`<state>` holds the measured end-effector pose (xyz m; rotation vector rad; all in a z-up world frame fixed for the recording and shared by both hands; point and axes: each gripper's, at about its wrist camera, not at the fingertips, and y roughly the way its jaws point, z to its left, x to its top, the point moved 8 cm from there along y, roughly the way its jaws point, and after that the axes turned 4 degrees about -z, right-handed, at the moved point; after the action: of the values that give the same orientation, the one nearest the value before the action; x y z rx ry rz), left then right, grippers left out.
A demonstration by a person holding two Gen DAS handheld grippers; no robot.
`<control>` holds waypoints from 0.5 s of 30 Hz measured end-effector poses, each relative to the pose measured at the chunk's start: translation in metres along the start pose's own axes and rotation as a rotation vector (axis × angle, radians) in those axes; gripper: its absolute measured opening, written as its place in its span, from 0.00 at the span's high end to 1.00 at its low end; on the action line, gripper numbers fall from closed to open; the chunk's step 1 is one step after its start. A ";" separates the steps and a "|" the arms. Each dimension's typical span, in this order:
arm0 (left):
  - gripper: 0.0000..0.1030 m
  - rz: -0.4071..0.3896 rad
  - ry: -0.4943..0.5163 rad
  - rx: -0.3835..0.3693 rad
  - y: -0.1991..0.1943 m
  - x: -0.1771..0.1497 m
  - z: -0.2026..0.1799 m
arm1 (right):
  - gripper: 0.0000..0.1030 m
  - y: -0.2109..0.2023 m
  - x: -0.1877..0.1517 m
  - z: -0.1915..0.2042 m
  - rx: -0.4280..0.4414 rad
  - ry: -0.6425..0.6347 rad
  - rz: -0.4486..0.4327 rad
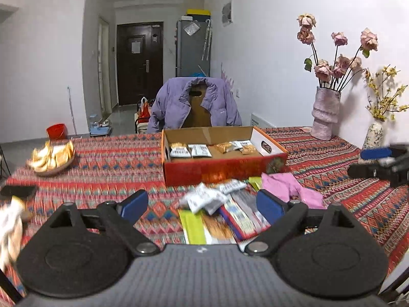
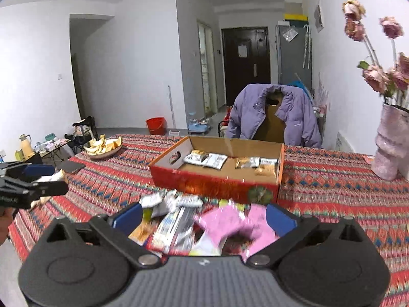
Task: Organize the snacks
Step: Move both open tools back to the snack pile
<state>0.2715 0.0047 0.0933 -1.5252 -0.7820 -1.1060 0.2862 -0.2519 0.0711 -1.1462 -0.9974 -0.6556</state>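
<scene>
An open red cardboard box stands mid-table with several snack packets lying inside. A blurred pile of loose snack packets lies on the cloth in front of the box, with pink packets on its right side. My left gripper is open and empty, just above the pile. My right gripper is open and empty over the pink packets. Each gripper shows at the edge of the other's view.
A patterned red tablecloth covers the table. A bowl of yellow-white pieces and a dark flat device lie on the left. Vases with flowers stand at the right. A chair with a purple jacket is behind the box.
</scene>
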 end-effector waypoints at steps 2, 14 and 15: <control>0.09 -0.015 -0.013 0.015 -0.011 -0.017 -0.002 | 0.00 -0.012 -0.023 0.010 -0.036 -0.035 -0.012; 0.05 0.070 -0.045 0.002 -0.018 -0.097 -0.010 | 0.00 -0.020 -0.130 0.034 -0.124 0.013 0.080; 0.05 0.069 -0.046 -0.002 -0.017 -0.098 -0.009 | 0.00 -0.020 -0.132 0.034 -0.125 0.006 0.081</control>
<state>0.2187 0.0065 0.0083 -1.5728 -0.7540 -1.0244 0.2017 -0.2335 -0.0358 -1.2870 -0.9096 -0.6638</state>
